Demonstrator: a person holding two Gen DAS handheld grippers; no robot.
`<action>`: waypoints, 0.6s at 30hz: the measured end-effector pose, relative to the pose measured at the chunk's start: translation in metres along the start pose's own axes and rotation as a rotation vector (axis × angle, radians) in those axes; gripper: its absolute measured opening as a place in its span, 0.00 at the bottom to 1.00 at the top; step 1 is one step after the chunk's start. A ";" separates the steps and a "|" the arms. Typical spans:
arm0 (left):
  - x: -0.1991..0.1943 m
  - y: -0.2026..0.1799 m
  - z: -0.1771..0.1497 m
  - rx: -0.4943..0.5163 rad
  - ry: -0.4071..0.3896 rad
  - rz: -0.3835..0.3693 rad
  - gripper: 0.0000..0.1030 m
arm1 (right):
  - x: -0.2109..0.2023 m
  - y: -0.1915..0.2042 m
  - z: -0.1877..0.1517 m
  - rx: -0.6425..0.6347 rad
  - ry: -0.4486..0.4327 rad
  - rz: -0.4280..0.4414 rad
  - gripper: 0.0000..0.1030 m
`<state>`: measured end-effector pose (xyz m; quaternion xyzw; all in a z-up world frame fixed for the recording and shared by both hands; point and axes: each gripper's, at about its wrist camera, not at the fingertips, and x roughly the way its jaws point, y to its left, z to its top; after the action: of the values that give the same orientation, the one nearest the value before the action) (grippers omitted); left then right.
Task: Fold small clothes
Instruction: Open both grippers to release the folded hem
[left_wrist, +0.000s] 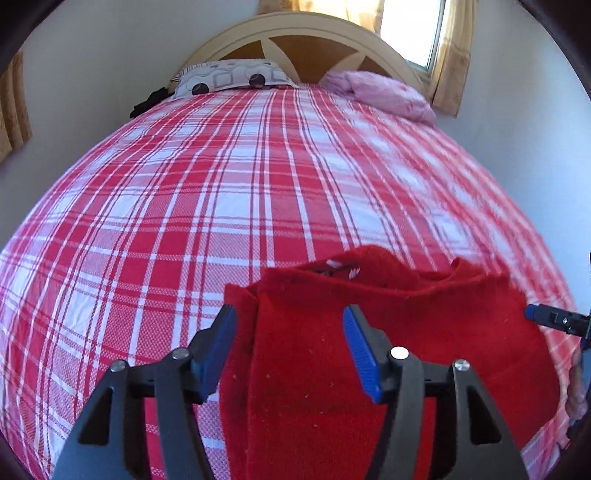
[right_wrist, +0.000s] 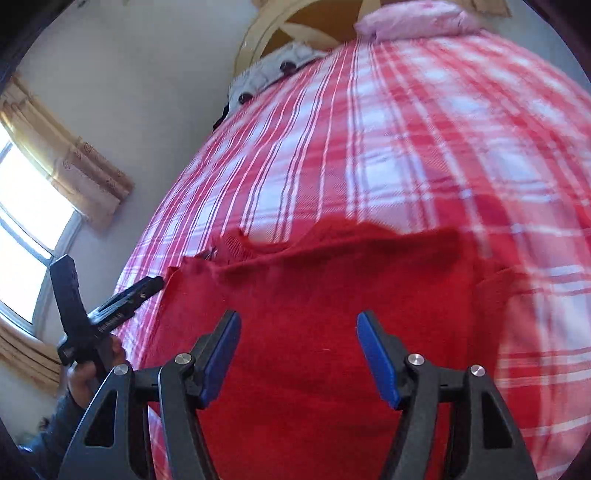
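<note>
Large bed (left_wrist: 184, 177) under a red-and-white plaid sheet, running away to a curved headboard (left_wrist: 306, 40) at the far end. Patterned pillow (left_wrist: 229, 75) at the far left corner, pink bundle (left_wrist: 384, 92) at the far right corner.

Red knit garment (left_wrist: 314, 369) spread at the near edge, right of centre, neckline toward the headboard and one long vertical fold along its left side. Some creasing at the collar; fabric otherwise fairly flat.

Left gripper (left_wrist: 290, 354) poised over that folded left side, blue pads wide apart, nothing pinched. Right gripper (right_wrist: 299, 358) over the middle of the garment (right_wrist: 332, 314), fingers likewise spread, holding nothing.

Probably between grasps, with the next fold to set up. Best to pinch near corners or hems rather than mid-panel, take both layers at the folded side, lift only slightly, carry the two ends across together and level, then lay down before letting go. Risk: snagging the loose knit, or dragging the sheet along with it.
</note>
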<state>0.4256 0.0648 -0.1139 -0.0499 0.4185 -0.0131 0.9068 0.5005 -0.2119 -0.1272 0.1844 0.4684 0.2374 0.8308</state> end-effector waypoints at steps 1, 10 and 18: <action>0.006 -0.002 0.000 0.005 0.008 0.014 0.60 | 0.009 -0.002 0.000 0.022 0.014 0.011 0.64; 0.058 0.003 0.002 0.015 0.109 0.155 0.63 | 0.046 -0.034 0.019 0.198 0.012 -0.059 0.63; 0.034 -0.005 0.000 0.016 0.103 0.125 0.62 | 0.036 -0.003 0.009 0.070 -0.025 -0.180 0.64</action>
<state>0.4473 0.0573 -0.1390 -0.0154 0.4669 0.0377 0.8834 0.5253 -0.1947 -0.1495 0.1734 0.4805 0.1429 0.8477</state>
